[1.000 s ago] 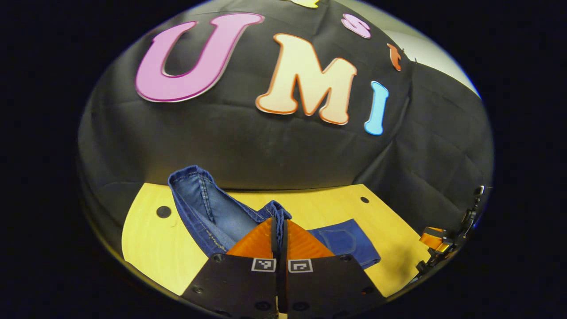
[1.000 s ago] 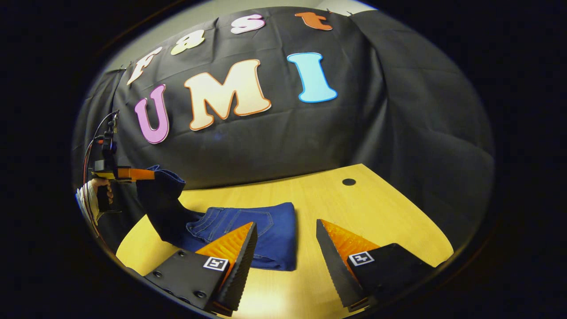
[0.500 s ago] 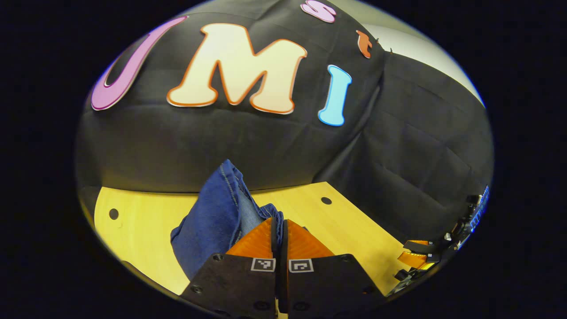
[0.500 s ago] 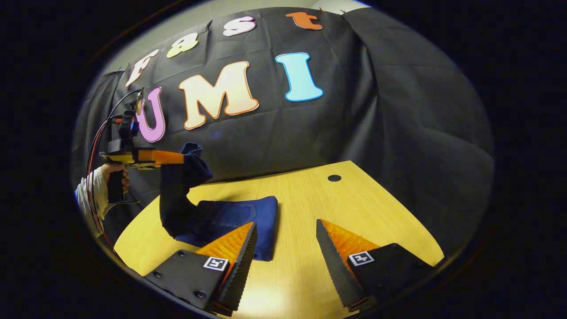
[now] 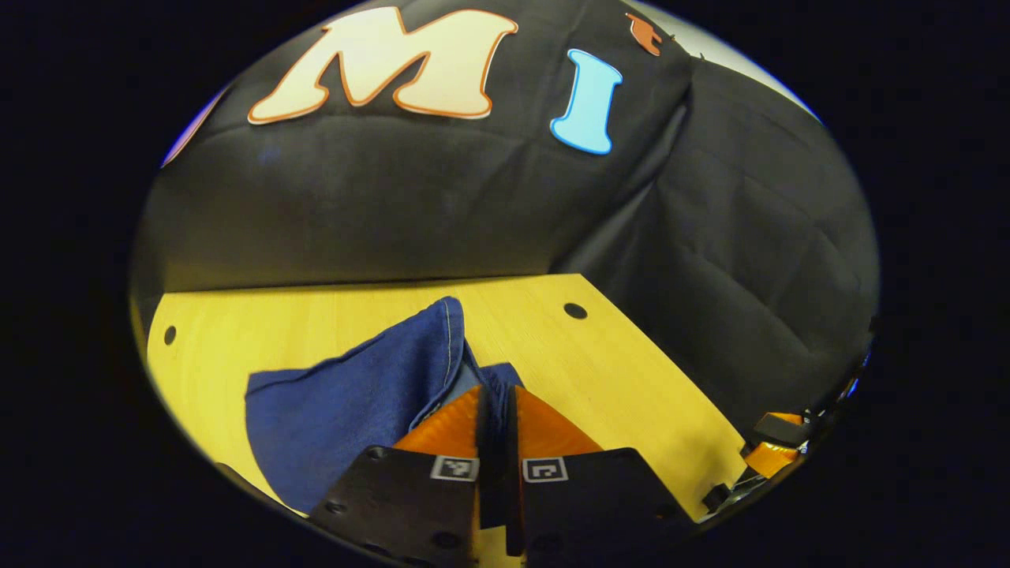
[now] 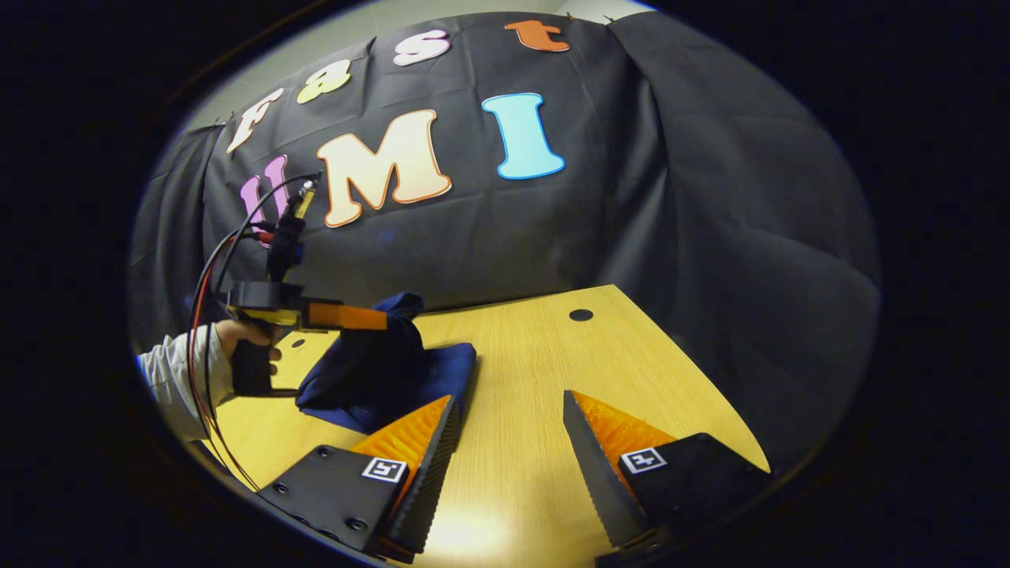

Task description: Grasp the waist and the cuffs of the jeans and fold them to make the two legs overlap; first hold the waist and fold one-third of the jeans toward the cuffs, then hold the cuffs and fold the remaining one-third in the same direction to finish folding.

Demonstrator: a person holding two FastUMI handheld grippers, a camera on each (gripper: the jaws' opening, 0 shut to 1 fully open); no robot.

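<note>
Pinching a fold of the jeans [image 5: 355, 410] between both fingers, the left gripper [image 5: 493, 398] holds it lifted above the wooden table [image 6: 536, 371]. The right gripper [image 6: 509, 410] hovers with fingers spread wide, holding nothing, the jeans just beside its left finger.

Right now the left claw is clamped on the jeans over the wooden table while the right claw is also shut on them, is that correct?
Not quite: the right claw is open and holds nothing, as the right gripper view shows. The left claw is indeed clamped on the jeans over the wooden table.
</note>
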